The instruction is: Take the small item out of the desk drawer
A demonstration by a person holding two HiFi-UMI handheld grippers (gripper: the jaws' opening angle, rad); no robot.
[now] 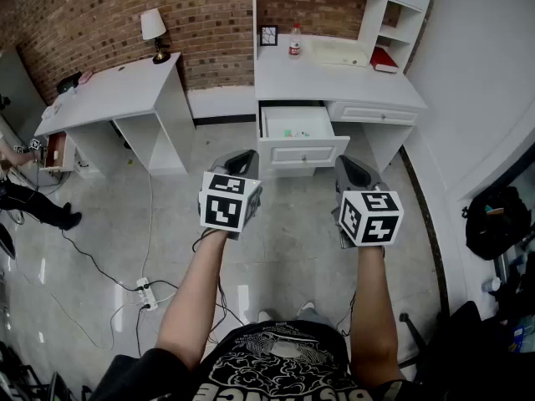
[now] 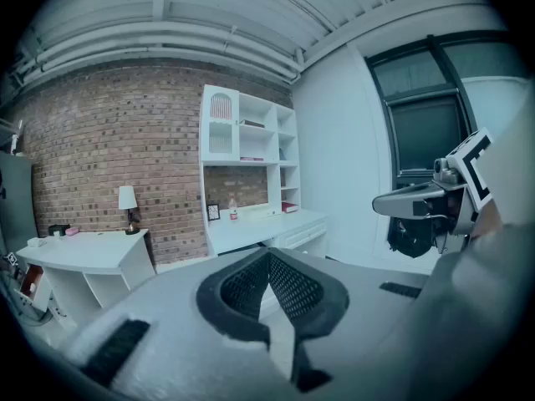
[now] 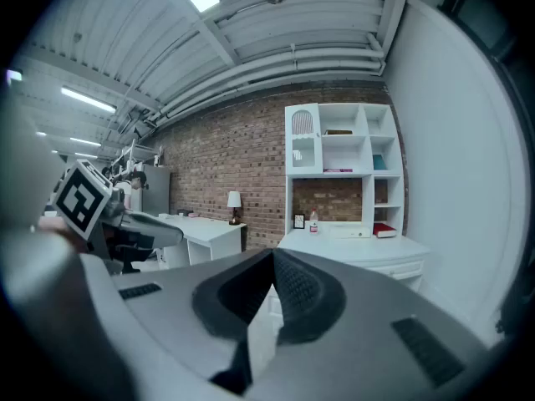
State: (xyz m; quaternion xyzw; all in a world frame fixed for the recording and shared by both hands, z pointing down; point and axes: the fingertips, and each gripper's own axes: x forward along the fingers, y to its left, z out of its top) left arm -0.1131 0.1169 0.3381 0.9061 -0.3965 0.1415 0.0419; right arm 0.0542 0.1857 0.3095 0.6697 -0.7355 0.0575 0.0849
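The white desk stands against the brick wall with its left drawer pulled open. A small greenish item lies on the drawer's white bottom. I hold both grippers at chest height, well short of the desk and above the floor. The left gripper points toward the drawer with its jaws together and nothing between them. My right gripper is level with it to the right, its jaws also shut and empty. Each gripper appears at the edge of the other's view.
On the desk stand a bottle, a small picture frame and a red book, under shelves. A second white desk with a lamp is at left. A power strip with cables lies on the floor. A black bag sits at right.
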